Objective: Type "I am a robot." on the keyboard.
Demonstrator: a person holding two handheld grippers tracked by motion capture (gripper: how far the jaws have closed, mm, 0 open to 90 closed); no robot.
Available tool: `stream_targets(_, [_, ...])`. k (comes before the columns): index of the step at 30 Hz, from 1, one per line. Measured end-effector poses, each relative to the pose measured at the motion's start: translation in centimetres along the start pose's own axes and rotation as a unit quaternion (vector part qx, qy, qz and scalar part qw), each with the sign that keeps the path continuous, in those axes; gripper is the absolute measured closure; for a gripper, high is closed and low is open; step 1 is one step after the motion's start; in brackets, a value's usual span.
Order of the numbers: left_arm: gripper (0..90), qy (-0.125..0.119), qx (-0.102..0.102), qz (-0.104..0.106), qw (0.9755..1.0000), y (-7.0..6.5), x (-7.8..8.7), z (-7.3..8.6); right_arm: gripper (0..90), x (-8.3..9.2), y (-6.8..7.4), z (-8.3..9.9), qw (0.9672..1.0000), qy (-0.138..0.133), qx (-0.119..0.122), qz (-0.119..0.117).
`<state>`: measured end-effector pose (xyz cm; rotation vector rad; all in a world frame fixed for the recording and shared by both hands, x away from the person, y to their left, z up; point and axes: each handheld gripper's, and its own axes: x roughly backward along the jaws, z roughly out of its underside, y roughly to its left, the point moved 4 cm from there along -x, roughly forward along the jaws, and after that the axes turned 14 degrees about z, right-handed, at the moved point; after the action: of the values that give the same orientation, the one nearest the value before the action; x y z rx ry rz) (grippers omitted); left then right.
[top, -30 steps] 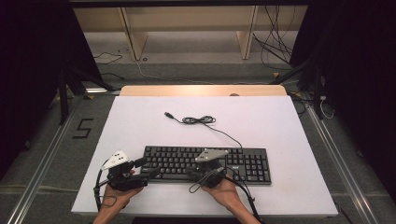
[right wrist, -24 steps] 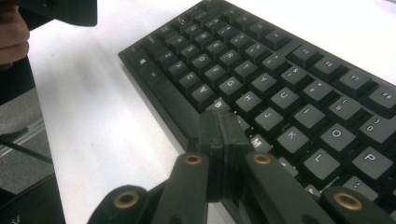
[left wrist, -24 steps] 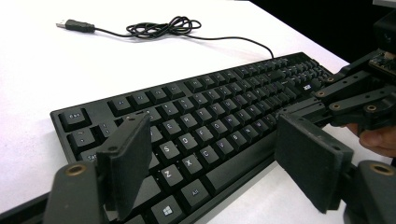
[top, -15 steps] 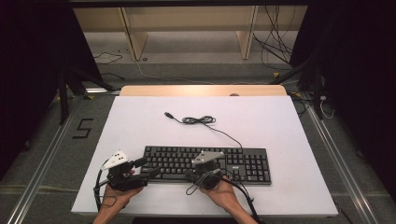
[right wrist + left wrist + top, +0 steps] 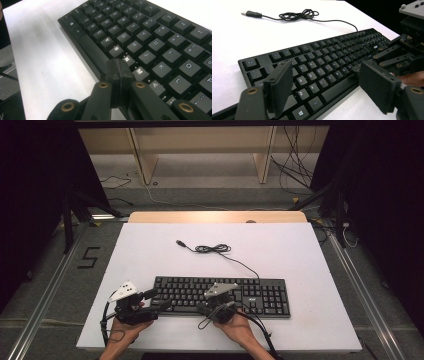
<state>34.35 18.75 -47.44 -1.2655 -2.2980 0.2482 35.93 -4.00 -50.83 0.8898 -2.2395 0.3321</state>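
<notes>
- Keyboard: one, near the counter's front edge, open room behind and right.
- Cable: one, coiled behind.
- Left gripper: fingers open at the keyboard's left end.
- Right gripper: fingers closed, empty, over the front-row keys.

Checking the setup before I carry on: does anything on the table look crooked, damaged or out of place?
Nothing looks damaged or spilled. The keyboard lies flat, roughly square to the table's front edge. The one loose end is its cable, unplugged and lying in a small tangle on the white top behind it.
</notes>
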Motion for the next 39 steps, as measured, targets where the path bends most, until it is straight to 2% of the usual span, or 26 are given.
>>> stream_targets(13, [25.9,0.0,0.001,-0.003,1.0,0.1,0.0,0.0,90.0,-0.1,-0.1,0.2,1.0,0.0,-0.008,0.002])
stream_targets(21, [25.0,0.001,0.002,-0.006,1.0,0.3,0.0,0.0,74.3,1.0,-0.9,-0.4,0.9993,-0.023,-0.028,-0.01])
stream_targets(26, [24.9,0.004,0.002,-0.008,1.0,0.5,-0.2,0.0,65.7,1.5,-1.0,-0.5,0.9988,-0.032,-0.032,-0.018])
stream_targets(29, [24.9,0.004,0.002,-0.01,0.9999,0.6,-0.3,0.0,61.0,1.6,-1.0,-0.6,0.9986,-0.032,-0.033,-0.025])
stream_targets(39, [27.9,0.001,0.008,-0.024,0.9997,1.4,-0.3,-0.1,49.5,2.0,-0.9,-0.7,0.9984,-0.037,-0.035,-0.025])
